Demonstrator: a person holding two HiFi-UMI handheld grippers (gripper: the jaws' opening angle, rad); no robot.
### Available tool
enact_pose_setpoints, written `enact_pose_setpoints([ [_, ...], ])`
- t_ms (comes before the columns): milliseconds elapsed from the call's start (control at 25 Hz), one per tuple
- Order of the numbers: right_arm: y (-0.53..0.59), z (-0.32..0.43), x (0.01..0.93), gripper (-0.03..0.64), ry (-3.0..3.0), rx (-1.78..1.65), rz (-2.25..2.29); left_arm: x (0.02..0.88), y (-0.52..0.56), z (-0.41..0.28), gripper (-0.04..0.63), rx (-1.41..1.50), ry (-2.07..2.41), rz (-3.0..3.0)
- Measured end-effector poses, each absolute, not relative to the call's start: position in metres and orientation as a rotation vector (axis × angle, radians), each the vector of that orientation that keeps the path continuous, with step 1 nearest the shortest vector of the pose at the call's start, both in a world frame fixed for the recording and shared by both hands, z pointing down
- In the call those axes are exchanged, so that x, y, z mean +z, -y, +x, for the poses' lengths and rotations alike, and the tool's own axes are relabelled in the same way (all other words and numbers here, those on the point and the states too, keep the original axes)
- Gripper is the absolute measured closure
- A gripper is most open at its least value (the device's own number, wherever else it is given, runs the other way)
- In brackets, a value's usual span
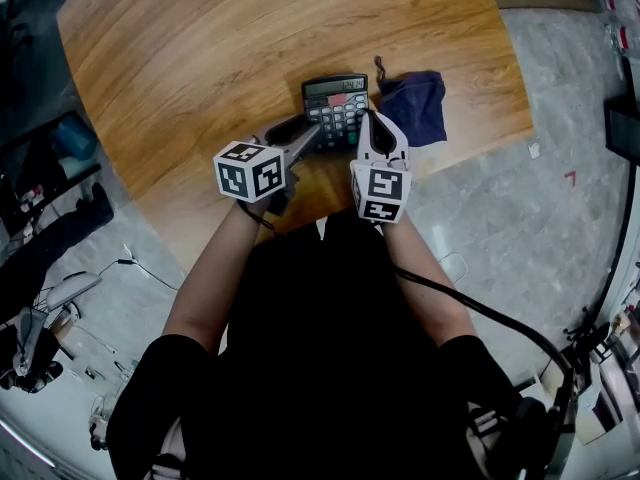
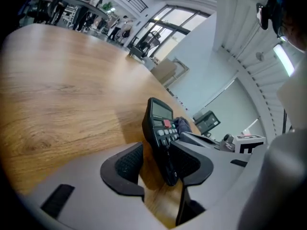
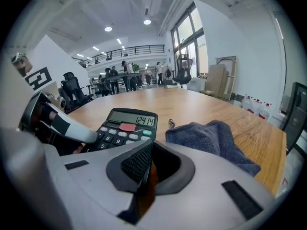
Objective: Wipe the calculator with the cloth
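lying between left gripper (image 2: pixel 158 163) jaws: calculator (image 2: pixel 162 127)

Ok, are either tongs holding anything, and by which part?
Nothing held. Left tongs stand open around the calculator, not clamping it; right tongs are shut on nothing; the cloth lies free.

Wooden table (image 1: pixel 220 48) had a rounded edge. Black calculator (image 1: pixel 335 108) lay close to near edge. Dark blue cloth (image 1: pixel 415 106) sat bunched just right of it.
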State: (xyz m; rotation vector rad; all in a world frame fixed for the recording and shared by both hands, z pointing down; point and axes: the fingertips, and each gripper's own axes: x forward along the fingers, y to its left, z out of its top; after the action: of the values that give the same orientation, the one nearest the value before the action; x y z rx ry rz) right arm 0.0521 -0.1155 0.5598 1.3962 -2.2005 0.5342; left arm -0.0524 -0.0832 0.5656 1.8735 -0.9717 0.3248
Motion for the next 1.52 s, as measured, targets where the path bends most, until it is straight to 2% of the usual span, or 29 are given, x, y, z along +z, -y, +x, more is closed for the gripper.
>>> enact_pose_setpoints([
  [120, 0.116, 0.052, 0.561, 0.601, 2.198, 0.545, 1.398, 0.568, 0.081, -0.043, 0.416, 0.314, 0.892, 1.851],
  [680, 0.117, 0.06, 0.558, 0.601, 2.181, 0.614, 1.437, 0.545, 0.088, -0.024, 0.509, 0.062, 0.812, 1.86],
  [1080, 0.124, 0.107, 0.53, 0.596, 2.067, 0.447, 1.469, 0.533, 0.089, -0.023, 0.522, -0.004, 0.789, 1.877],
  [1200, 0.126, 0.125, 0.547, 0.443, 2.0, 0.52, 1.421, 0.531, 0.089, -0.026, 0.522, -0.024, 0.795, 1.865],
  [1240, 0.127, 0.129, 0.553, 0.425, 1.986, 0.545, 1.411, 0.53, 0.089, -0.026, 0.522, -0.028, 0.795, 1.864],
  [1520, 0.131, 0.136, 0.583, 0.411, 1.919, 0.628, 1.389, 0.528, 0.088, -0.027, 0.522, -0.042, 0.793, 1.861],
])
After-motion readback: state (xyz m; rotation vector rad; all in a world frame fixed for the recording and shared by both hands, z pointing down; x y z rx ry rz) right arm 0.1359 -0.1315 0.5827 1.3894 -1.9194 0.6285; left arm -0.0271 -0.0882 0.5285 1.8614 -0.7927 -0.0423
